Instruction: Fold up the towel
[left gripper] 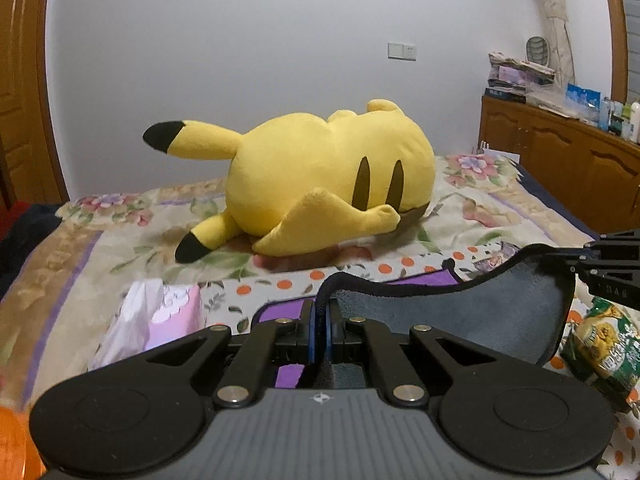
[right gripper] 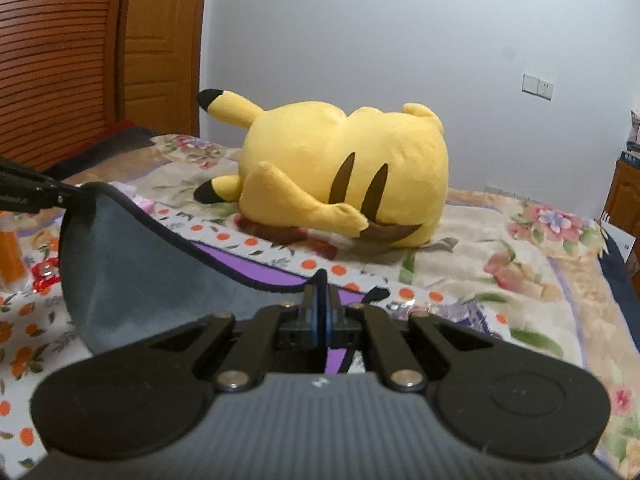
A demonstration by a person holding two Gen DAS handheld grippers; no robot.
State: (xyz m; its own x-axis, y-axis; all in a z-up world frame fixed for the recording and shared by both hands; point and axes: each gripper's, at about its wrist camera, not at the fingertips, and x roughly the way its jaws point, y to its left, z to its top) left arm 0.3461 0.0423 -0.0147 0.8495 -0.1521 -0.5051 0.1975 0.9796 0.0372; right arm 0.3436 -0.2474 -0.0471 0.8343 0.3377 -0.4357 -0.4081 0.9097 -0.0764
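Note:
The towel (left gripper: 488, 312) is grey on one side and purple on the other, with a dark hem. It hangs lifted between my two grippers above the bed. My left gripper (left gripper: 321, 312) is shut on one corner of its hem. My right gripper (right gripper: 321, 300) is shut on the other corner; the towel (right gripper: 132, 264) sags to its left toward the left gripper (right gripper: 60, 198). The right gripper (left gripper: 576, 264) shows at the right edge of the left wrist view. A purple part (right gripper: 256, 270) lies on the bed.
A big yellow plush toy (left gripper: 320, 176) lies on the floral bedspread (left gripper: 480, 208) just beyond the towel. A pink tissue pack (left gripper: 160, 320) lies at the left, a green snack bag (left gripper: 600, 348) at the right. A wooden cabinet (left gripper: 560, 156) stands to the right.

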